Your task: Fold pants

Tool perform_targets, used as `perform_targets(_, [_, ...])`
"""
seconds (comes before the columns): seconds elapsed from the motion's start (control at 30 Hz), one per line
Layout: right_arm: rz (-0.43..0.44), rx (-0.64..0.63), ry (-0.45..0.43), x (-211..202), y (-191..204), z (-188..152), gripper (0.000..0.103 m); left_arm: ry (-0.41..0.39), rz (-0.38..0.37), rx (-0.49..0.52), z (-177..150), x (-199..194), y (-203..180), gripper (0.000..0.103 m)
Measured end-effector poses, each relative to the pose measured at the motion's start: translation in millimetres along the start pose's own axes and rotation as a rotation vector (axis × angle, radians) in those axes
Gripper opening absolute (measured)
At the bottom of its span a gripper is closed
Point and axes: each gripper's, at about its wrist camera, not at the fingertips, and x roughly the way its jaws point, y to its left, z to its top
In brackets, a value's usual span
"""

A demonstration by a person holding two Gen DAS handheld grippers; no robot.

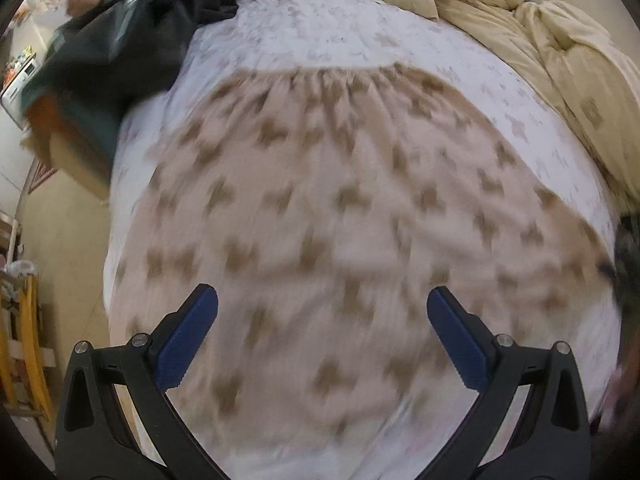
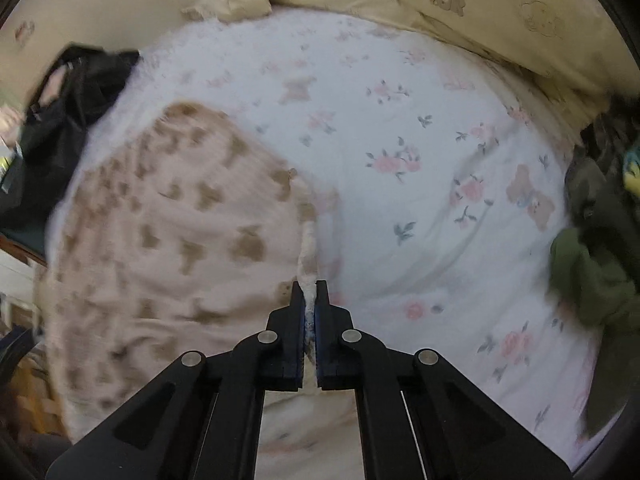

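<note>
A bed (image 1: 360, 36) is covered by a white sheet (image 2: 420, 120) printed with pink flowers and small bears, and a beige wall is seen behind it in the right wrist view. A cream duvet (image 1: 560, 72) with bear prints is bunched along the far right edge of the bed, reaching the far corner. A black garment (image 1: 152, 28) is heaped at the far left corner, over the edge of the bed, with a box (image 1: 76, 136) just below it; a pale floor and a yellow wooden frame (image 1: 28, 344) are seen off the left edge. In the right wrist view a green cloth (image 2: 588, 280) and darker items lie at the right edge of the bed. The pants (image 1: 340, 216), pink with brown bear shapes, are spread flat over the middle and left of the sheet, the gathered waistband toward the far edge; much of the fabric is blurred. The left gripper (image 1: 322, 300) is held above the pants with its jaws wide apart and nothing between them. The right gripper (image 2: 309, 286) is closed tightly on a raised ridge of the pants at their right edge, the pinched fabric showing between the blue pads (image 2: 298, 344).
</note>
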Motion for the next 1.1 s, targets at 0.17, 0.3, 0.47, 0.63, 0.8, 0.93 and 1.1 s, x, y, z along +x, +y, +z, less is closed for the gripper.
perform_targets(0.17, [0.089, 0.0, 0.005, -12.8, 21.3, -12.8, 0.002, -0.012, -0.028, -0.026, 117.9, 32.9, -37.6, 0.103])
perform_targets(0.3, [0.106, -0.011, 0.037, -5.8, 20.0, -15.1, 0.002, 0.023, -0.02, -0.076, 198.7, 69.5, -65.5, 0.103])
perform_targets(0.47, [0.106, 0.021, 0.097, 6.7, 1.8, -13.7, 0.002, 0.066, 0.017, -0.109, 250.6, 115.9, -97.7, 0.103])
perform_targets(0.63, [0.124, 0.013, 0.112, 7.2, -1.4, -12.9, 0.002, 0.123, 0.048, -0.087, 271.0, 172.1, -133.0, 0.084])
perform_targets(0.8, [0.149, -0.025, 0.14, 10.3, 8.1, -15.4, 0.002, 0.187, 0.048, -0.1, 269.3, 216.7, -157.1, 0.068])
perform_targets(0.93, [0.164, -0.04, 0.149, 8.9, 11.5, -16.1, 0.002, 0.209, 0.045, -0.093, 267.0, 232.8, -166.3, 0.036])
perform_targets(1.1, [0.186, -0.094, 0.159, 4.3, 21.4, -19.4, 0.002, 0.17, 0.079, -0.021, 266.8, 219.7, -167.9, 0.001])
